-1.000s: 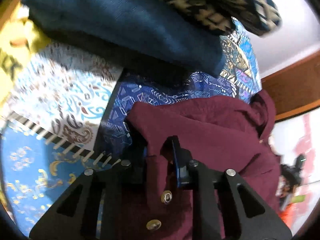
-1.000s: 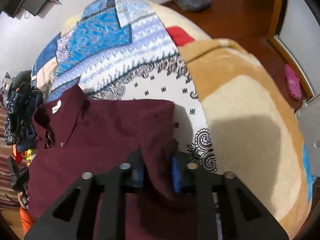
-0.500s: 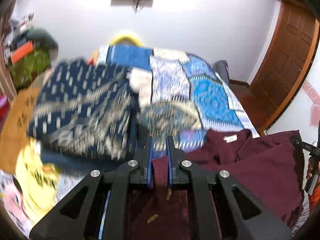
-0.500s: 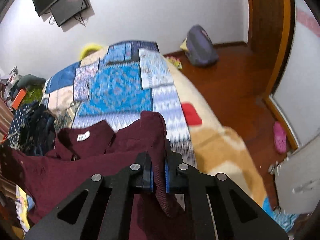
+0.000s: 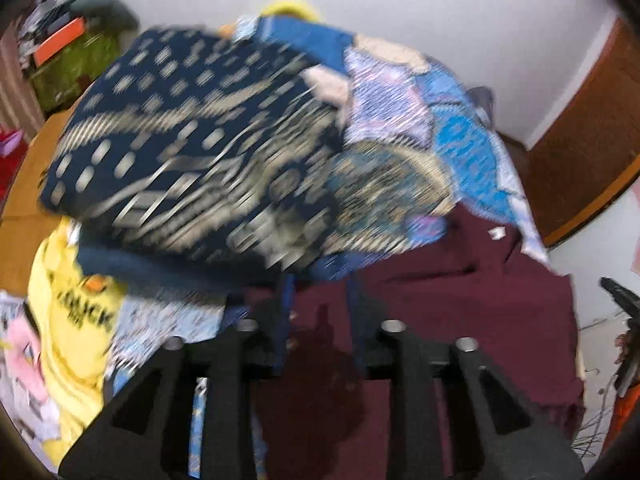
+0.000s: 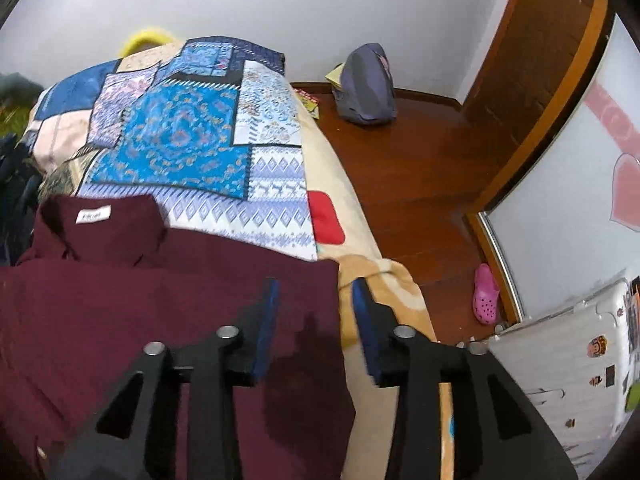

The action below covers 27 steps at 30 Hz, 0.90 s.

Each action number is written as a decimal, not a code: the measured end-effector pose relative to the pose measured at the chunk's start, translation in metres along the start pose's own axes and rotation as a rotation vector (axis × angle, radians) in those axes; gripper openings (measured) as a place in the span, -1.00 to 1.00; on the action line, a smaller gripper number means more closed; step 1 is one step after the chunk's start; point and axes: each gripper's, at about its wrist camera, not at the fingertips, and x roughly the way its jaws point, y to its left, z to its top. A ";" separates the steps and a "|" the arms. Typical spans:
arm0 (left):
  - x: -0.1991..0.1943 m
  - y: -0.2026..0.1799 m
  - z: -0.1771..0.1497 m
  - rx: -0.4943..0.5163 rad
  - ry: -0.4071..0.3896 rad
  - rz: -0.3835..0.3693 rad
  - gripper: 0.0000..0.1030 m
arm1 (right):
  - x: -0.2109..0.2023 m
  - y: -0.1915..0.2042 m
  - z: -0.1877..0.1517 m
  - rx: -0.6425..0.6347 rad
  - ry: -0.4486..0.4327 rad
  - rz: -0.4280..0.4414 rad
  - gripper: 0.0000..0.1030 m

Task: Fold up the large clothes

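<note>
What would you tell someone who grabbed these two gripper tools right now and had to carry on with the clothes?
Left gripper: open, holding nothing, over the maroon shirt.
Right gripper: open, empty, at the shirt's right edge.
The shirt lies spread on the patchwork bedspread, collar and label toward the wall.
A navy patterned garment is piled to the left, with a yellow one beside it.
Done: shirt laid out flat.
Left: probably fold its sides in, then fold it in half.

Plain maroon shirt (image 6: pixel 120 312) on a blue patchwork bedspread (image 6: pixel 176 148); navy, cream-dashed cloth (image 5: pixel 192 160) beside.
</note>
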 end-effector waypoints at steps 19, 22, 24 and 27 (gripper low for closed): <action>0.051 0.050 -0.111 -0.362 0.204 -0.360 0.25 | -0.027 0.038 -0.085 -0.059 0.055 0.170 -0.22; 0.069 0.052 -0.108 -0.436 0.223 -0.410 0.25 | -0.017 0.042 -0.096 -0.038 0.095 0.188 -0.22; 0.082 0.057 -0.106 -0.493 0.242 -0.406 0.25 | -0.012 0.043 -0.102 -0.027 0.118 0.191 -0.22; 0.092 0.060 -0.103 -0.559 0.247 -0.384 0.24 | -0.007 0.043 -0.111 -0.005 0.139 0.196 -0.22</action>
